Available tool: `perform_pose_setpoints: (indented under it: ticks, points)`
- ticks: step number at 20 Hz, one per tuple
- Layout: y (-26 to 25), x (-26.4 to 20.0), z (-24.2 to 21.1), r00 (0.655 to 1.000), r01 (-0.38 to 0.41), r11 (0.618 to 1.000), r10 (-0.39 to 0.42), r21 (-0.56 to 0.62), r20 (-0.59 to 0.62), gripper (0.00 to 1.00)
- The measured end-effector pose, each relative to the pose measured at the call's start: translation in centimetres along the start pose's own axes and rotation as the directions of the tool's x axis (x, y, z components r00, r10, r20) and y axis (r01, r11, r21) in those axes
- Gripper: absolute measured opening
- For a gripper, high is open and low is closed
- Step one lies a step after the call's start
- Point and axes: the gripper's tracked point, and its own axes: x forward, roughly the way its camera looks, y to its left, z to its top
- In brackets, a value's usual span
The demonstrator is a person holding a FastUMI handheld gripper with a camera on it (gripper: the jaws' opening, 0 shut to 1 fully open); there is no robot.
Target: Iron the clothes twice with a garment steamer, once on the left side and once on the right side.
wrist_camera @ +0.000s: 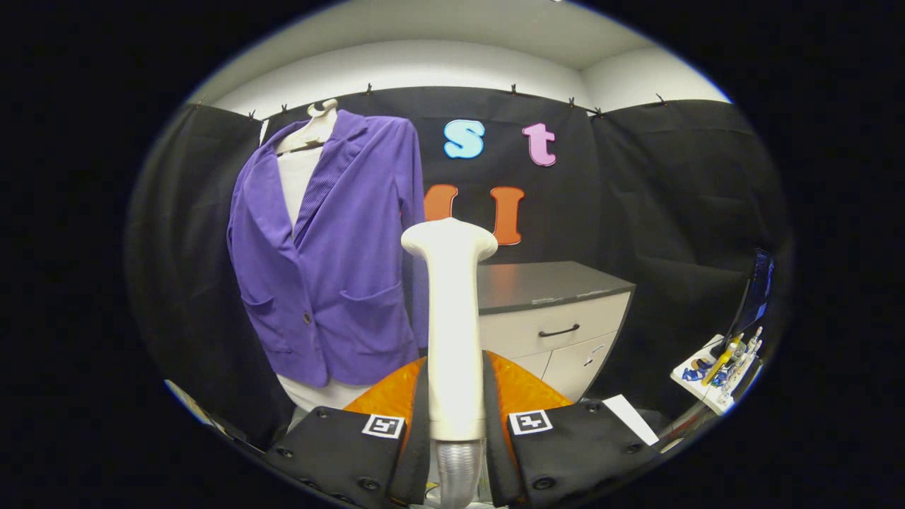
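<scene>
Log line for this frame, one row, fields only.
gripper: shut on steamer handle | steamer head upright, apart from purple jacket | jacket on hanger, beyond fingers | cabinet behind | no contact yet

The hand-held gripper is pointing forward, its two fingers pressing on the upright steamer handle between them.

Jacket left of cabinet
</scene>
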Motion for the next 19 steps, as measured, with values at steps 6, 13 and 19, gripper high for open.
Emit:
perform_pose_setpoints:
  ticks: [6,13,19]
  points:
    - [-5.5,-1.2,6.8,0.994,0.013,0.999,-0.016,0.033,0.112,0.4]
    - [-9.4,-3.4,11.8,0.976,0.026,0.999,-0.035,0.044,0.214,0.4]
    - [-10.7,-4.4,12.1,0.973,0.037,0.997,-0.051,0.067,0.224,0.4]
